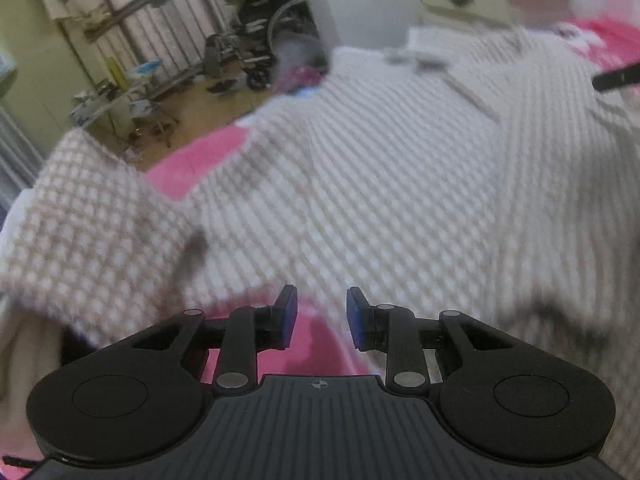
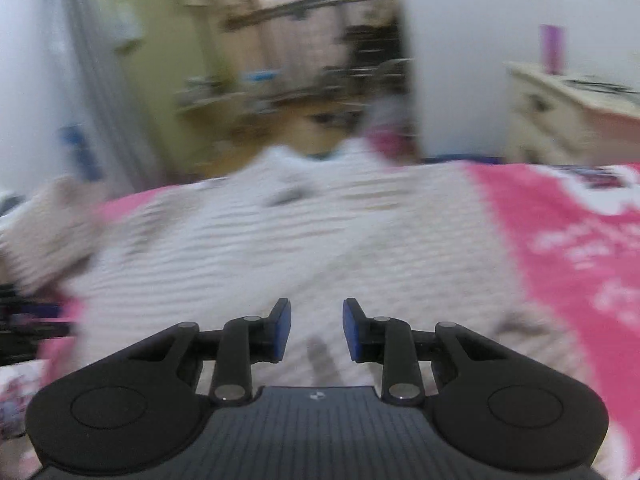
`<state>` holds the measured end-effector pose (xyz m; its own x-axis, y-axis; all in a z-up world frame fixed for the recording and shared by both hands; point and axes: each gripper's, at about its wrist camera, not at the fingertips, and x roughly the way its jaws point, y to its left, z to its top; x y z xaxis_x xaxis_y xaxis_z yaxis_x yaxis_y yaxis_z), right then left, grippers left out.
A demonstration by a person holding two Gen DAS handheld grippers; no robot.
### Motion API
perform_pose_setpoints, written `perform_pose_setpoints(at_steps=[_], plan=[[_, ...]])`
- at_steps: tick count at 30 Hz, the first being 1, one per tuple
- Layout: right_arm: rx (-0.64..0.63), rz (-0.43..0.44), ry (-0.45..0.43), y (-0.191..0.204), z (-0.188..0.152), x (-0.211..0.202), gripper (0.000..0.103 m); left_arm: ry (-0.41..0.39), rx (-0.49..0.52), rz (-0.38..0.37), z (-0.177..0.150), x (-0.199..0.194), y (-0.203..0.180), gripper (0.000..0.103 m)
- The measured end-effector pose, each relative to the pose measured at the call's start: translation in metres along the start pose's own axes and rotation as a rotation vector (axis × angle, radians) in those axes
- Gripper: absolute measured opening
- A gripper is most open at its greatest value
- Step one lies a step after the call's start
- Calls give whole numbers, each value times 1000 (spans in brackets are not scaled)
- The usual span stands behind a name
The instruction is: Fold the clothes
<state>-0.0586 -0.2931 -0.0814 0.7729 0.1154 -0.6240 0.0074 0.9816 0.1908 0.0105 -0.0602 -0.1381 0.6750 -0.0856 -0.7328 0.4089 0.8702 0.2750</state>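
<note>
While both tools, left tool [image 1: 322, 318] and right tool [image 2: 316, 330], hover released over the shirt [image 1: 380, 184] on the bed [image 2: 560, 240], the next fold likely needs a fresh grip.

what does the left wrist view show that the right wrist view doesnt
Only the left wrist view: a wheelchair in the doorway, and a dark tip at the right edge, possibly the other claw.

Only the right wrist view: a purple bottle on the dresser, and white print on the pink blanket.

Both: the white checked garment spread on the pink blanket, the cream dresser, and an open claw with nothing between its blue pads.
</note>
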Motion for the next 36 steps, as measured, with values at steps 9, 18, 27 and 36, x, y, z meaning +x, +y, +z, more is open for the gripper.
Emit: perform_pose_setpoints(at_steps=[9, 18, 27, 36], plan=[[31, -34, -34, -47, 35, 74, 30, -103, 41, -193, 37, 2, -42, 31], [26, -57, 2, -58, 53, 90, 28, -52, 282, -252, -3, 0, -105, 33], [155, -53, 29, -95, 85, 130, 26, -27, 233, -277, 5, 4, -94, 34], [106, -51, -21, -109, 45, -8, 28, -2, 188, -299, 7, 8, -87, 37]])
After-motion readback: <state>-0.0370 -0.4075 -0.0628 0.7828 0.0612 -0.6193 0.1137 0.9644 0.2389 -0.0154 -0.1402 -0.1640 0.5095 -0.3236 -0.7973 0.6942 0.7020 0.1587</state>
